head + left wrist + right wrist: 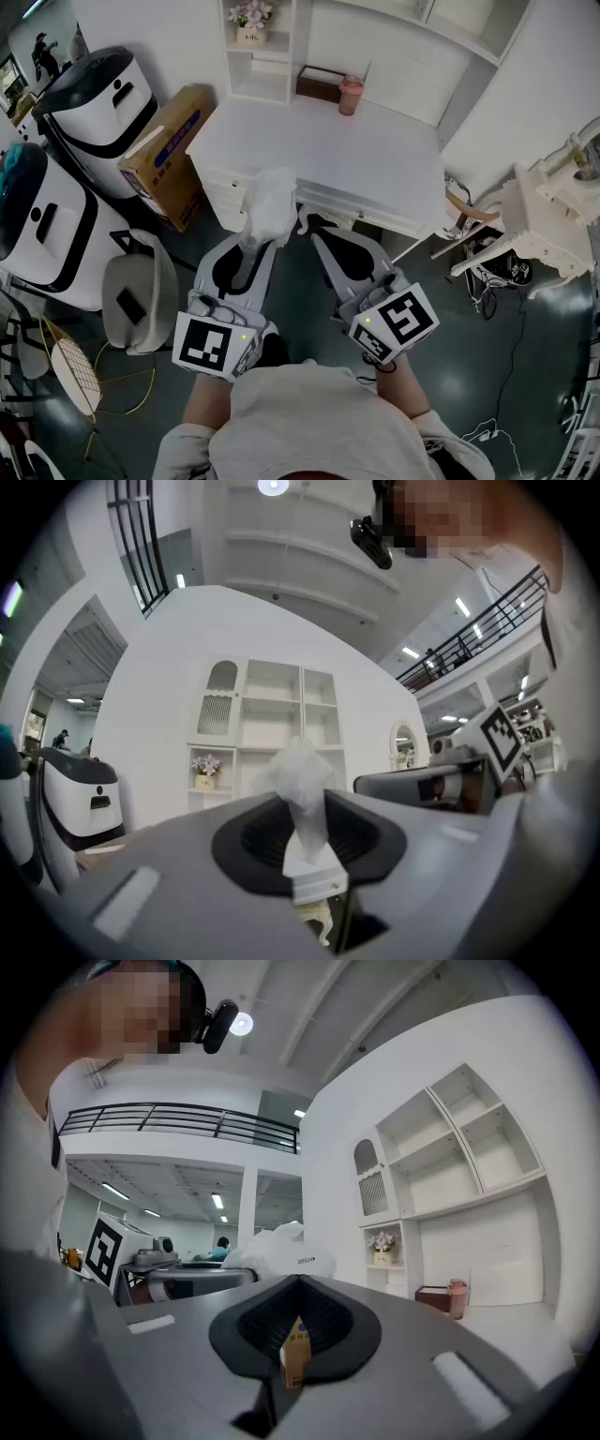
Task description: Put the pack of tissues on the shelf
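While the pack of tissues (pixel 269 202) is carried toward the shelf (pixel 265 58), the grip has to stay steady.

Tool state, left: the left tool (pixel 306 841) has its jaws partly closed on the pack. They pinch the soft white wrapping low down, so most of the pack stands up above and ahead of the jaw tips. In the left gripper view the crumpled top leans slightly and blocks part of the sight line forward.

Tool state, right: the right tool (pixel 298 1327) has its jaws drawn together at the tips with nothing between them. It rides just beside the left tool, level with it.

Position: the pack is in the left tool, in the air, roughly over the near edge of the white bench (pixel 375 159). The shelf stands well ahead of the left tool, at the far side of the bench. A flower pot (pixel 251 24) sits in one of its upper compartments. A brown box (pixel 319 82) and a pink cup (pixel 350 96) stand on the bench ahead of the right tool.

Judgement on the step: transport, with placement not yet begun.
- Keep the squeeze even, because the wrapping is limp and could slide out of a loose pinch.
- Carry the pack high enough to clear the bench top.
- Aim for a free compartment, away from the flower pot.
- Let the base rest on the shelf board before the jaws part.
- Hold the right tool clear of the cup.
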A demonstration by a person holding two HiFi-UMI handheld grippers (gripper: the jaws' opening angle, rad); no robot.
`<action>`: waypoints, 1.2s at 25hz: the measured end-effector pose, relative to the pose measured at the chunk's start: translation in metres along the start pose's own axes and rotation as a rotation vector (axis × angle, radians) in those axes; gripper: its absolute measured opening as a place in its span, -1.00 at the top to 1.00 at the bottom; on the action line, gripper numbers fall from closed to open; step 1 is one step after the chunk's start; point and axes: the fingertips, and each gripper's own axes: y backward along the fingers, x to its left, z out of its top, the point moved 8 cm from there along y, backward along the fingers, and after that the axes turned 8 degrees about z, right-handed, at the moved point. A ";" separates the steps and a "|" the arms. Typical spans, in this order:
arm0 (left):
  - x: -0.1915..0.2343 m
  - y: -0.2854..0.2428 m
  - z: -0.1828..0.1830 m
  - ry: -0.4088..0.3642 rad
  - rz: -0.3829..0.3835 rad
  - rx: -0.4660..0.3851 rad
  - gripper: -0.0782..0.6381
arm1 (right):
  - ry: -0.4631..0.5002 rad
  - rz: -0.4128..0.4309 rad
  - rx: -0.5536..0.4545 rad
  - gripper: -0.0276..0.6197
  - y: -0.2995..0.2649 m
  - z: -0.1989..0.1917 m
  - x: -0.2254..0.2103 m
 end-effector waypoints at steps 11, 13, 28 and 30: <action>0.027 -0.024 -0.002 -0.002 -0.019 0.005 0.56 | -0.006 -0.010 0.008 0.91 -0.029 -0.004 -0.013; 0.034 -0.031 -0.003 0.002 -0.024 0.004 0.56 | -0.006 -0.016 0.012 0.91 -0.037 -0.004 -0.018; 0.102 -0.095 -0.013 0.003 -0.065 -0.015 0.56 | -0.011 -0.061 0.008 0.91 -0.112 -0.007 -0.058; 0.112 -0.101 -0.013 0.005 -0.071 -0.021 0.56 | -0.014 -0.066 0.003 0.91 -0.121 -0.006 -0.061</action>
